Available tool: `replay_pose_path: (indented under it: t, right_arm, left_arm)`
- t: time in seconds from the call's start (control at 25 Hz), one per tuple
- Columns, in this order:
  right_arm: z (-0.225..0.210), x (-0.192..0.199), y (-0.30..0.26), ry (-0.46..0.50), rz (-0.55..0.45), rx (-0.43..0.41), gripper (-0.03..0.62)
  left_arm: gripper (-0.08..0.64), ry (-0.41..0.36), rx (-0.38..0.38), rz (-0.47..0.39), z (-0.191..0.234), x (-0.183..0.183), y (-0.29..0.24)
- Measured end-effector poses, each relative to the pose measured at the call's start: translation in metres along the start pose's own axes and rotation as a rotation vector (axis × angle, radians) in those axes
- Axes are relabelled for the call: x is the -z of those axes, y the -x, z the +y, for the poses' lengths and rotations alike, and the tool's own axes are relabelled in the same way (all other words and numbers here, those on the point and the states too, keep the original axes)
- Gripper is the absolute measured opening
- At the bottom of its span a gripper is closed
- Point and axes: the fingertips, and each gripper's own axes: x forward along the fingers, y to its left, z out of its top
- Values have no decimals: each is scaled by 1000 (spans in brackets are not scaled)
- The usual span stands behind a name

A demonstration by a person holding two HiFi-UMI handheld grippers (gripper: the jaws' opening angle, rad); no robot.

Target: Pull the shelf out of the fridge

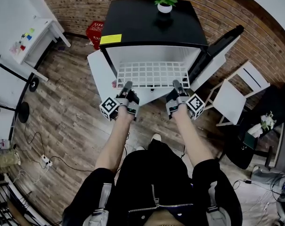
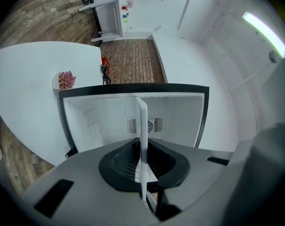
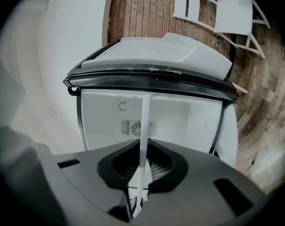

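White shelf [image 1: 153, 74] flat, long axis across fridge [image 1: 151, 29].

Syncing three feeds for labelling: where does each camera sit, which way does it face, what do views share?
Head view: on the person's head, facing steeply down at the open fridge and wire shelf; forearms, torso show.
Left gripper view: on the left hand-held gripper, facing into the fridge; its jaws clamp the shelf.
Right gripper view: on the right hand-held gripper, likewise.
Shared: both gripper views show the fan vent.
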Motion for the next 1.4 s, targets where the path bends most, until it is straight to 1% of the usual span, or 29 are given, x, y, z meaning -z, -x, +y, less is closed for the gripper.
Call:
replay_pose_path:
  t: [0.44,0.56,1.0,1.2,1.4]
  right_arm:
    - [3,7,21,5,4,-8,34]
    - [1,10,31,7,3,3,32]
    - [5,27,70,-8,1,-24,32]
    - [9,37,86,1,13,-36,32]
    - [14,48,103,4,16,-52,34]
  left_arm:
    - [41,-1,-7,25,-4,9,19]
    - [41,2,-8,28,-5,12,27]
    - [40,14,19,44,-14,26,63]
    - [40,10,27,45,-20,31,83]
    - [40,-15,42,42,-26,35,105]
